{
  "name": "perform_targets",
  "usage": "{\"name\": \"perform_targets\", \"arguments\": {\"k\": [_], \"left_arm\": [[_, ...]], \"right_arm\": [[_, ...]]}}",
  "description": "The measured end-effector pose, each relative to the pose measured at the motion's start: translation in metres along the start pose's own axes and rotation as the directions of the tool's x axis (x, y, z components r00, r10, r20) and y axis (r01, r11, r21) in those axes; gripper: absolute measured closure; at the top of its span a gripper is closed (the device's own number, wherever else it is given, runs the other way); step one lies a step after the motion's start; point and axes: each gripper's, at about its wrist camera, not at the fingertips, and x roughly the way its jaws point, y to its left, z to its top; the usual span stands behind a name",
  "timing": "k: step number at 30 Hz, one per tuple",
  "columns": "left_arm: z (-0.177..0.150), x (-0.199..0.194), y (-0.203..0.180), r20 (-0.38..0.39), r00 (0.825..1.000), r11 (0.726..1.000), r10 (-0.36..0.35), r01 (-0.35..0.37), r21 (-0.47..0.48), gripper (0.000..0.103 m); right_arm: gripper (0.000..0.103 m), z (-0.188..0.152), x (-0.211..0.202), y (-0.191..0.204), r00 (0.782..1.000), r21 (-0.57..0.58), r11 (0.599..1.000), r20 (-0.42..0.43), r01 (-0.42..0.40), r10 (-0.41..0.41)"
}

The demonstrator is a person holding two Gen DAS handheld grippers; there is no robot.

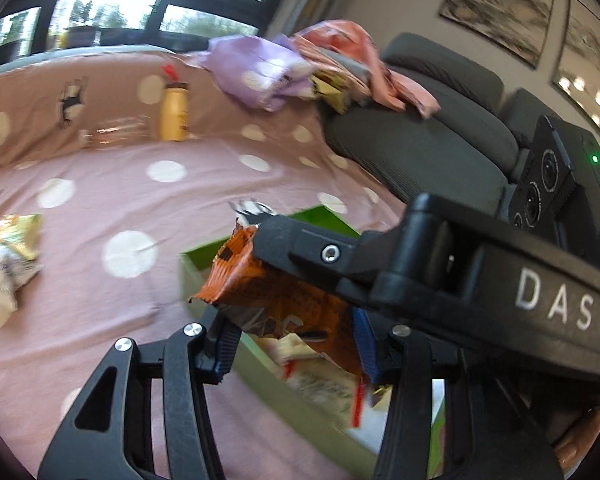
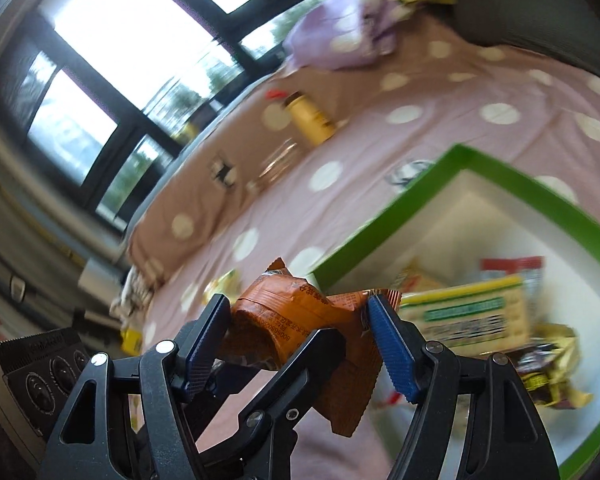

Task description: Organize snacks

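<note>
An orange snack packet [image 1: 268, 300] sits between both grippers above the near corner of a green-rimmed white box [image 1: 196, 280]. My left gripper [image 1: 296, 344] has its blue-padded fingers on either side of the packet. My right gripper [image 2: 300, 320] also spans the packet [image 2: 300, 312], while the other gripper's black finger presses across it from above. The box [image 2: 380, 224] holds several snack packets, one yellow-green [image 2: 468, 312]. Whether each pair of jaws truly pinches the packet is unclear.
A pink polka-dot cloth [image 1: 140, 184] covers the surface. A yellow bottle [image 1: 174, 110] stands at the back. Loose snack packets [image 1: 8, 256] lie at the left. A purple bag [image 1: 260, 76] and clothes lie beside a grey sofa [image 1: 420, 140].
</note>
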Motion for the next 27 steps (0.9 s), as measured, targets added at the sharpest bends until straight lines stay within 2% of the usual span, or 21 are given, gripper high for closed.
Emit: {"name": "perform_targets", "arguments": {"k": [9, 12, 18, 19, 22, 27], "left_arm": [[0.004, 0.046, -0.026, -0.092, 0.993, 0.996, -0.079, 0.082, 0.024, 0.054], [0.002, 0.06, -0.027, -0.127, 0.988, 0.996, -0.084, 0.085, -0.004, 0.054], [-0.007, 0.072, -0.028, -0.17, 0.982, 0.996, -0.085, 0.08, -0.036, 0.049], [-0.008, 0.071, -0.028, -0.167, 0.982, 0.996, -0.085, 0.081, -0.034, 0.047], [-0.006, 0.062, -0.027, -0.153, 0.987, 0.998, -0.058, 0.054, -0.03, 0.029], [-0.002, 0.039, -0.012, -0.133, 0.991, 0.997, -0.029, 0.02, -0.072, 0.021]], "right_arm": [[0.029, 0.011, -0.014, -0.051, 0.995, 0.164, 0.985, 0.069, 0.057, -0.07], [0.029, 0.011, -0.013, -0.063, 0.993, 0.213, 0.974, 0.069, 0.077, -0.094], [0.029, 0.013, -0.013, -0.074, 0.979, 0.247, 0.954, 0.066, 0.172, -0.194], [0.029, 0.013, -0.014, -0.075, 0.978, 0.251, 0.952, 0.069, 0.175, -0.198], [0.029, 0.013, -0.019, -0.076, 0.976, 0.261, 0.95, 0.085, 0.172, -0.2], [0.025, 0.014, -0.026, -0.069, 0.97, 0.25, 0.952, 0.122, 0.176, -0.211]]}}
